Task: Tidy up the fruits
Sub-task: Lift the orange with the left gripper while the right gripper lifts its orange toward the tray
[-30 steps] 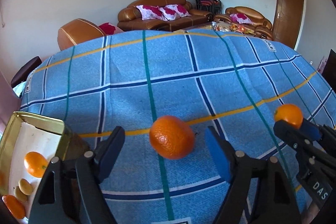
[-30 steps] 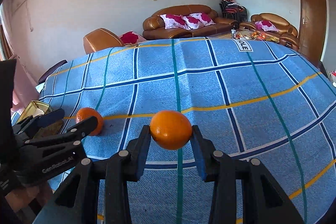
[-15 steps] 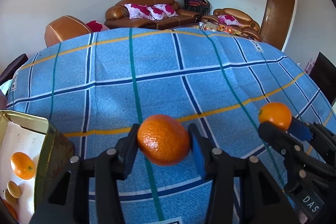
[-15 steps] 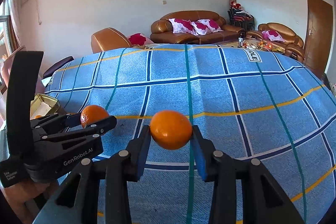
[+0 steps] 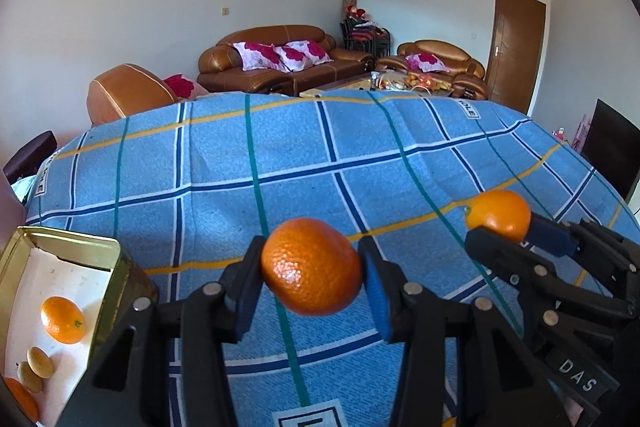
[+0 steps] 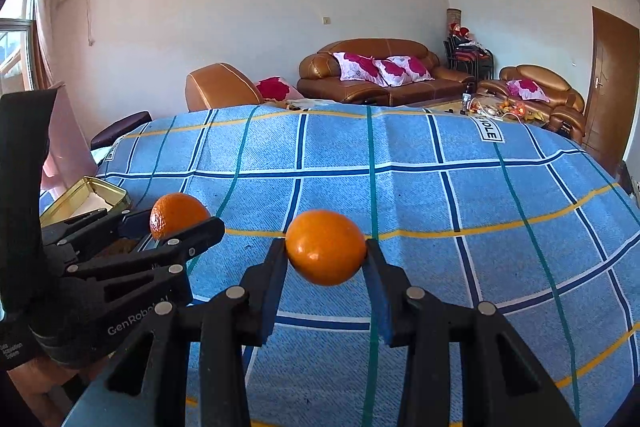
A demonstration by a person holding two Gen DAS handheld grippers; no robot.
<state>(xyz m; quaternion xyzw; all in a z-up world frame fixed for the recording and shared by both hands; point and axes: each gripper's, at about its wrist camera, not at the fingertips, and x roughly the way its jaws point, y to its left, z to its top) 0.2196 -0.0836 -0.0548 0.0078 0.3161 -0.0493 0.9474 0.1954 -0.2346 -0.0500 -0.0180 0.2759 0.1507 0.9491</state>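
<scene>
Blue checked cloth covers the worktop (image 5: 280, 155), sofas behind. My left claw (image 5: 312, 273) pinches a pebbly orange (image 5: 311, 267) across its middle, clear of the cloth; my right claw (image 6: 326, 255) pinches a smoother one (image 6: 325, 247). Both seem light, firm, slightly slippery: squeeze gently. Tin (image 5: 120, 267) waits lower left.

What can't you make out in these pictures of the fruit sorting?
- Gold tin, left wrist view: its near end is cut off by the frame edge, so the full fruit count is unknown.
- Same tin, right wrist view: the left hand-held gripper hides most of the inside.
- Small yellowish fruits in the tin: too small to identify.
- Coffee table items by the sofas: too small and far.
</scene>
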